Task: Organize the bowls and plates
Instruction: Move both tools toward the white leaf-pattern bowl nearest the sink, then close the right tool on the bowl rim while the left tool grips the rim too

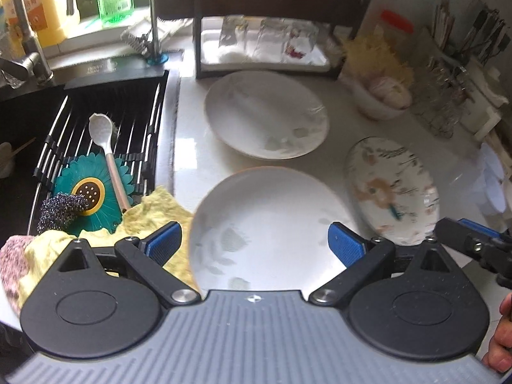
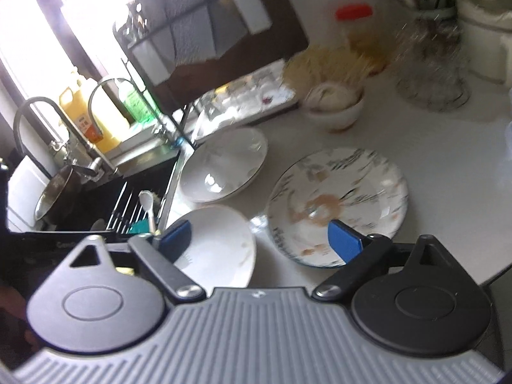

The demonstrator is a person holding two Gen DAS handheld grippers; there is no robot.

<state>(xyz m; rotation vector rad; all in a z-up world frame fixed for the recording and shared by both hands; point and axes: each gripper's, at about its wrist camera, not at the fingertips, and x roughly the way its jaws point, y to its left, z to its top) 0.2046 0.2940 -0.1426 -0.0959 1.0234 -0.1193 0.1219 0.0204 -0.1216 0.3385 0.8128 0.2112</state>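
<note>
Two white leaf-print plates lie on the pale counter: a near plate (image 1: pixel 268 227) (image 2: pixel 217 246) and a far plate (image 1: pixel 267 118) (image 2: pixel 224 164). To their right lies a patterned plate (image 1: pixel 392 188) (image 2: pixel 339 204) with brownish smears. My left gripper (image 1: pixel 256 244) hangs open above the near plate, touching nothing. My right gripper (image 2: pixel 260 240) is open too, over the gap between the near plate and the patterned plate, its right pad in front of the patterned plate's near rim. In the left wrist view the right gripper's finger (image 1: pixel 470 240) pokes in at the right edge.
A dark sink (image 1: pixel 48 121) with a roll-up rack, a white spoon (image 1: pixel 105 147), a green flower mat and a scrubber is at left. A yellow cloth (image 1: pixel 153 214) lies by the near plate. A dish rack (image 1: pixel 265 48) with glasses, a bowl (image 1: pixel 380 102) and utensil holders stand behind.
</note>
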